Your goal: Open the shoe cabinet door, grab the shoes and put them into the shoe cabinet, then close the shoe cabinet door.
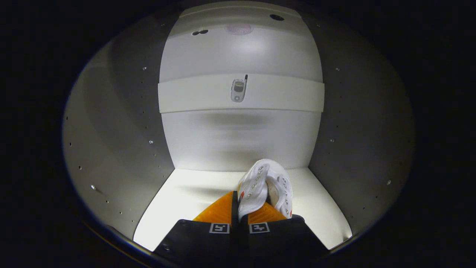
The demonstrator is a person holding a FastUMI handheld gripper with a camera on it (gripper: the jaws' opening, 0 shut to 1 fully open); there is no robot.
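Observation:
I am inside the white shoe cabinet [122, 141]. Its side walls curve off to the left and right, its back panel [238, 141] stands ahead, and a bright floor shelf [186, 201] lies below. My gripper [240, 208] is shut on a white shoe [266, 184] with metal eyelets. Both fingers pinch the shoe's upper edge, and the shoe hangs just ahead of the fingertips over the shelf. Whether its sole touches the shelf I cannot tell.
A white cross rail [186, 93] runs across the back panel at mid height, with a small metal fitting [238, 90] at its centre. Rows of small shelf-pin holes [148, 141] dot both side walls. A few dark holes sit in the top panel [276, 17].

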